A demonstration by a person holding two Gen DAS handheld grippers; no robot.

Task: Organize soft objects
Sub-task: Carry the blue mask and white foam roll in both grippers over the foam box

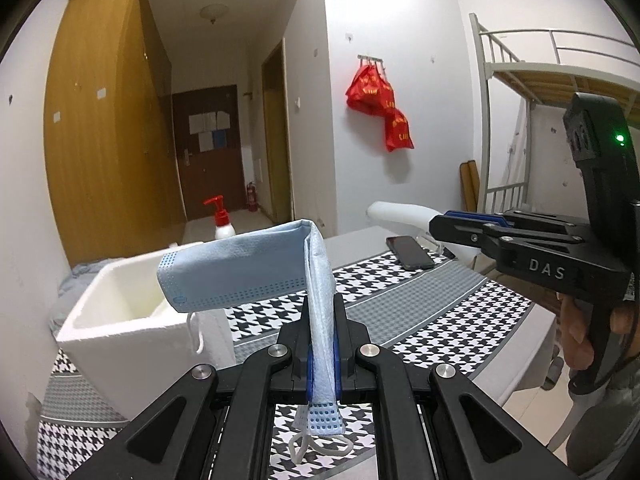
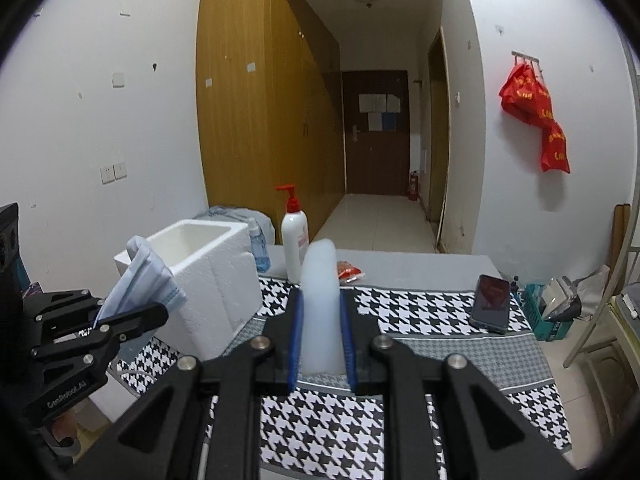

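Left wrist shows left gripper [image 1: 322, 320] clamping the mask [image 1: 240, 268] beside the box [image 1: 120, 312], right gripper [image 2: 320, 332] pinching foam [image 2: 318, 280]; next, I'd judge, lower mask into the box.

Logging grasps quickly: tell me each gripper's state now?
Left gripper: shut on the blue face mask.
Right gripper: shut on the white foam piece.

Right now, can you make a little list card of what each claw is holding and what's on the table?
left claw: shut on blue face mask, held beside the box
right claw: shut on white foam piece, upright
box: white foam box, open top
table: houndstooth cloth
also there: phone, pump bottle
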